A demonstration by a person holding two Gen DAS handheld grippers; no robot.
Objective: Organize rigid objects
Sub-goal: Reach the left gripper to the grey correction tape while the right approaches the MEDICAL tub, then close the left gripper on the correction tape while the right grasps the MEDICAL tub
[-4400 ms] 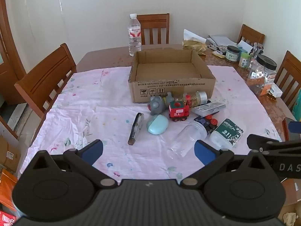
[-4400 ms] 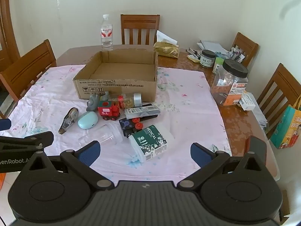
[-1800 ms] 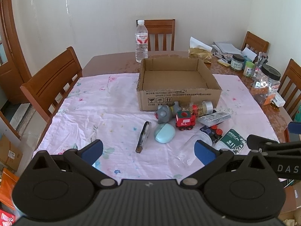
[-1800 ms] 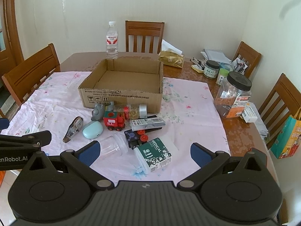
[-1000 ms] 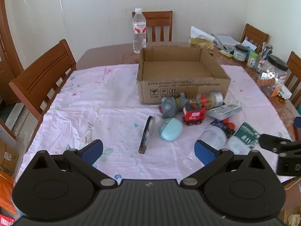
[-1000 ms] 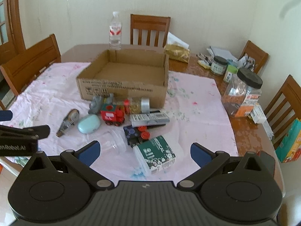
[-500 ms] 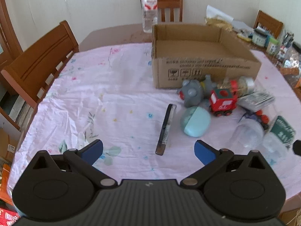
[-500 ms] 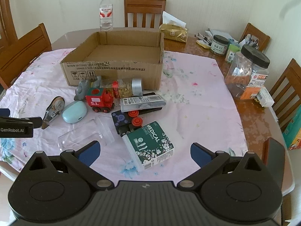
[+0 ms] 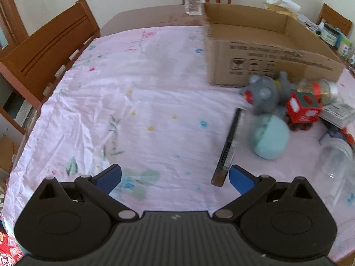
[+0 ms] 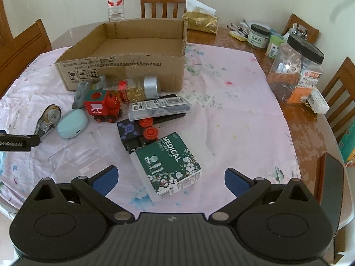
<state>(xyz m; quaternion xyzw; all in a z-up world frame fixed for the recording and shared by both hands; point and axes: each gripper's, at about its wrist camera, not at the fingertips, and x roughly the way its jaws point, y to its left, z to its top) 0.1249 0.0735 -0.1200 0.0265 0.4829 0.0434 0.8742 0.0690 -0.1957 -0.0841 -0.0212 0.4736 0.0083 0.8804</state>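
Observation:
An open cardboard box (image 10: pixel 124 66) stands mid-table on a pink cloth. In front of it lie a grey toy (image 10: pixel 81 95), a red toy train (image 10: pixel 103 106), a capsule bottle (image 10: pixel 137 89), a flat clear case (image 10: pixel 158 109), a teal case (image 10: pixel 72 126), a correction tape (image 10: pixel 48 120), a clear cup (image 10: pixel 77 153) and a green cotton swab box (image 10: pixel 168 166). My right gripper (image 10: pixel 170 180) is open just short of the swab box. My left gripper (image 9: pixel 175 178) is open and holds nothing. The correction tape (image 9: pixel 228 146) lies edge-on by its right fingertip.
A water bottle (image 10: pixel 115 0) and wooden chairs stand behind the box. Jars, among them a large black-lidded one (image 10: pixel 297 68), crowd the bare wood at the right. A dark flat object (image 10: pixel 332 181) sits at the table's right edge. Bare cloth (image 9: pixel 133 110) spreads left of the pile.
Both grippers have come lower and closer to the pile. The left one has swung left, so the objects now sit on its right. Nothing on the table has moved.

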